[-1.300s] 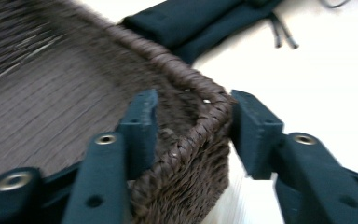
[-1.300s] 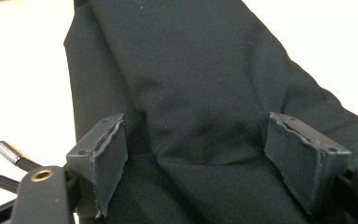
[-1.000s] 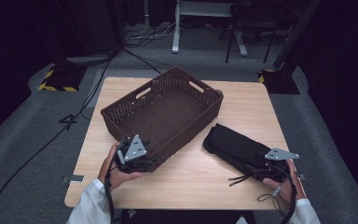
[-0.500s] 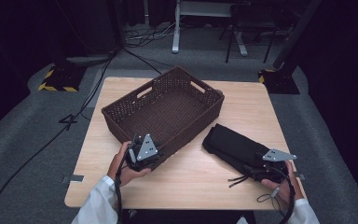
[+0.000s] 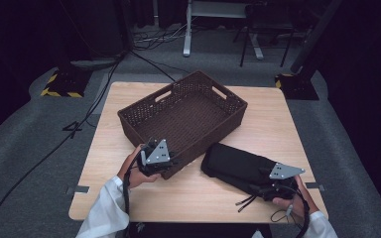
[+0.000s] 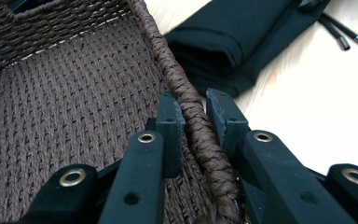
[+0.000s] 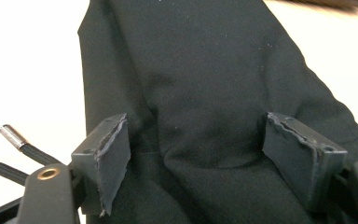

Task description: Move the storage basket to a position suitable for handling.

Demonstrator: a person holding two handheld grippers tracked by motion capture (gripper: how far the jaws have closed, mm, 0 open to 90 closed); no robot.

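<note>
Basket (image 5: 188,116), brown woven, rectangular, sits diagonally mid-worktop (image 5: 273,106), handle cutouts in the two short walls, nothing inside. Near long rim (image 6: 193,116) clamped by left gripper (image 5: 155,157): jaws just closed, one pad inside the wall, one outside, braided edge pinched between them in the left gripper view. Left hand (image 5: 131,171) behind it at the basket's near corner, white sleeve (image 5: 106,210) coming in from the bottom edge. Black folded garment (image 5: 238,166) flat on the worktop just right of the basket, close to its near wall, not clearly touching. Two drawcords (image 5: 245,201) with metal tips trailing off its near end onto bare wood; same tips visible at left in the right gripper view. Right gripper (image 5: 278,186) at the garment's near end, jaws spread wide, cloth (image 7: 205,93) lying between the pads, pads not pressing on it. Right hand (image 5: 290,201) at the worktop's near right edge. Dark floor with cables (image 5: 99,94) beyond the worktop.
</note>
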